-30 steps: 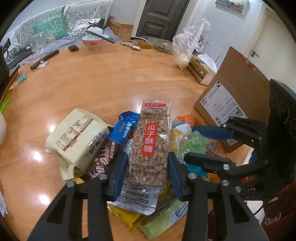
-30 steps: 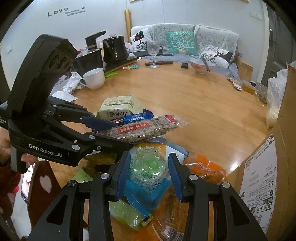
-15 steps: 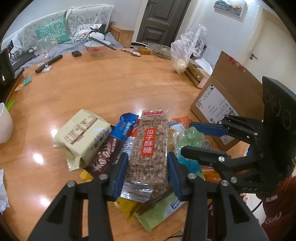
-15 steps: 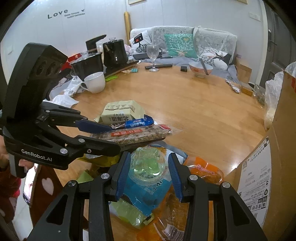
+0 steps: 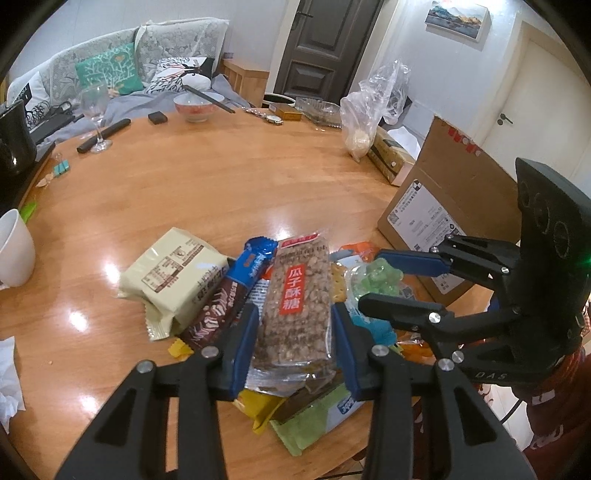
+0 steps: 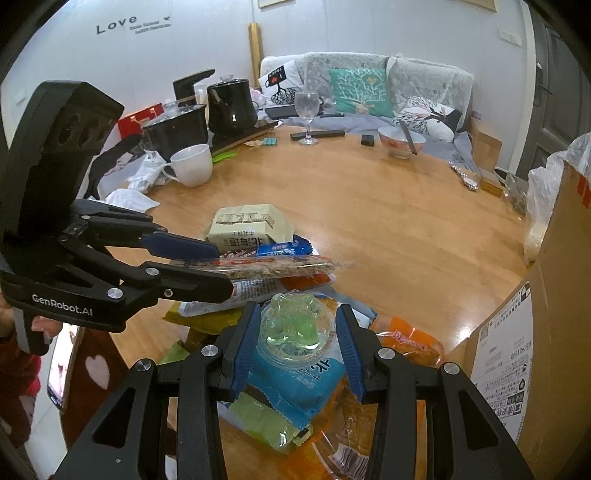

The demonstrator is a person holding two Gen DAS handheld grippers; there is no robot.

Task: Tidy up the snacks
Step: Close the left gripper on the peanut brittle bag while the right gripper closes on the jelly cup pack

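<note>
Lifting clear of the snack pile (image 5: 192,295), the seed bar (image 5: 295,306) now rides pinched between the left tongs (image 5: 293,332), jaws closing tighter; right tongs (image 6: 295,339) keep clamping the green jelly cup (image 6: 291,325). Both are ready for the cardboard box (image 5: 443,210) beside the right tongs.

Pretty lived-in room. Big round glossy wooden table (image 5: 207,192) takes up most of it, with ceiling light glaring off the top. Past its far edge sits a grey patterned sofa (image 6: 424,79) with a teal leaf-print cushion (image 6: 358,92) and a couple of white printed ones. Plain white walls (image 6: 184,48), one with black "Love" lettering (image 6: 116,25), another with a small framed landscape picture (image 5: 457,16). There's a dark panelled door (image 5: 325,44) behind the table and a white door (image 5: 532,96) off to the right.
</note>
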